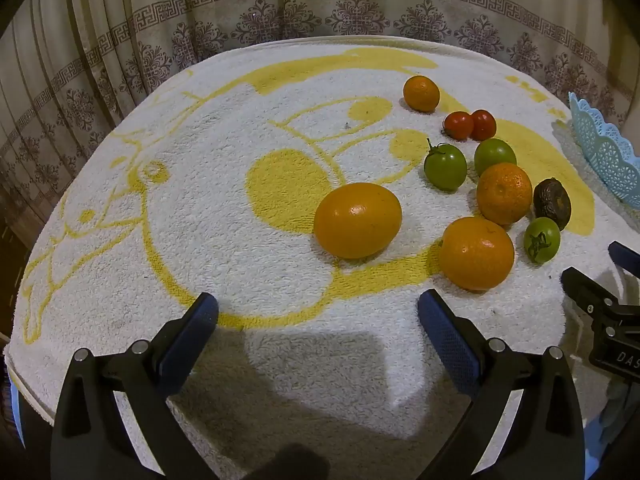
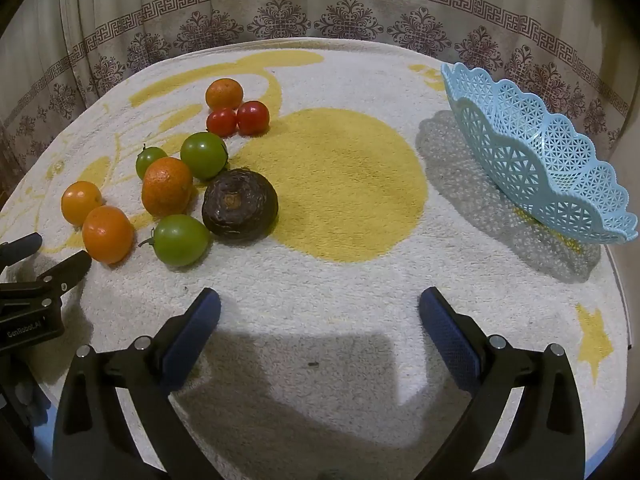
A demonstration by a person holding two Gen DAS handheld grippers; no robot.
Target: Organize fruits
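Several fruits lie loose on a white and yellow towel (image 1: 200, 220): oranges (image 1: 357, 220) (image 2: 167, 186), green tomatoes (image 1: 445, 166) (image 2: 182, 239), two red tomatoes (image 2: 253, 117) (image 1: 459, 124) and a dark brown fruit (image 2: 239, 204) (image 1: 552, 203). A light blue lattice basket (image 2: 536, 152) stands empty at the right; its edge shows in the left wrist view (image 1: 604, 152). My left gripper (image 1: 318, 312) is open and empty, short of the nearest orange. My right gripper (image 2: 319, 306) is open and empty, between fruits and basket.
A patterned curtain (image 2: 320, 12) hangs behind the table. The towel covers a rounded table whose edge curves close behind the basket and at the left (image 1: 24, 280). The left gripper's fingers show at the left edge of the right wrist view (image 2: 52, 276).
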